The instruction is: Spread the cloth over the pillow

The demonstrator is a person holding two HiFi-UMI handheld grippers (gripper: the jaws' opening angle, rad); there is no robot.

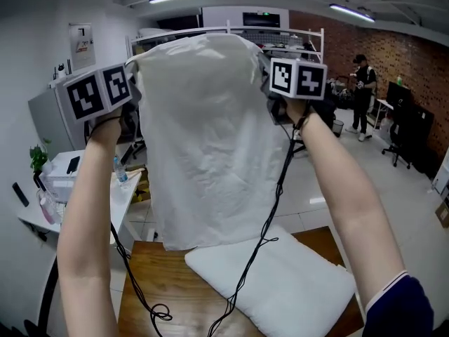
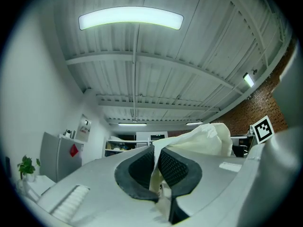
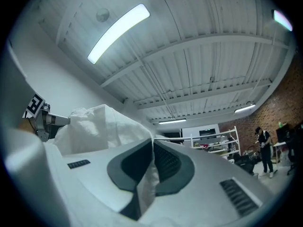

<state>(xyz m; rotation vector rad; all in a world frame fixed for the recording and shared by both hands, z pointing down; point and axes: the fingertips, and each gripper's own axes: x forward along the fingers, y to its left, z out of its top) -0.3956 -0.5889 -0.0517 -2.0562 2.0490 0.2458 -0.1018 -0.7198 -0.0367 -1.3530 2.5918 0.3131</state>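
Observation:
A white cloth (image 1: 207, 139) hangs spread out in the air, held up high by both top corners. My left gripper (image 1: 132, 83) is shut on its left corner, and my right gripper (image 1: 269, 79) is shut on its right corner. In the left gripper view the cloth (image 2: 203, 138) is pinched between the black pads (image 2: 173, 167). The right gripper view shows the cloth (image 3: 102, 126) squeezed between its pads (image 3: 165, 162) too. Below the cloth, a white pillow (image 1: 277, 279) lies on the wooden table (image 1: 161, 279). The cloth's lower edge hangs just above the pillow's far end.
Black cables (image 1: 245, 272) trail from the grippers across the pillow and table. A white side table (image 1: 77, 188) with a bottle and small items stands at the left. A person (image 1: 363, 93) stands far off at the right, near black chairs (image 1: 407, 135). Shelving (image 1: 280, 41) is behind the cloth.

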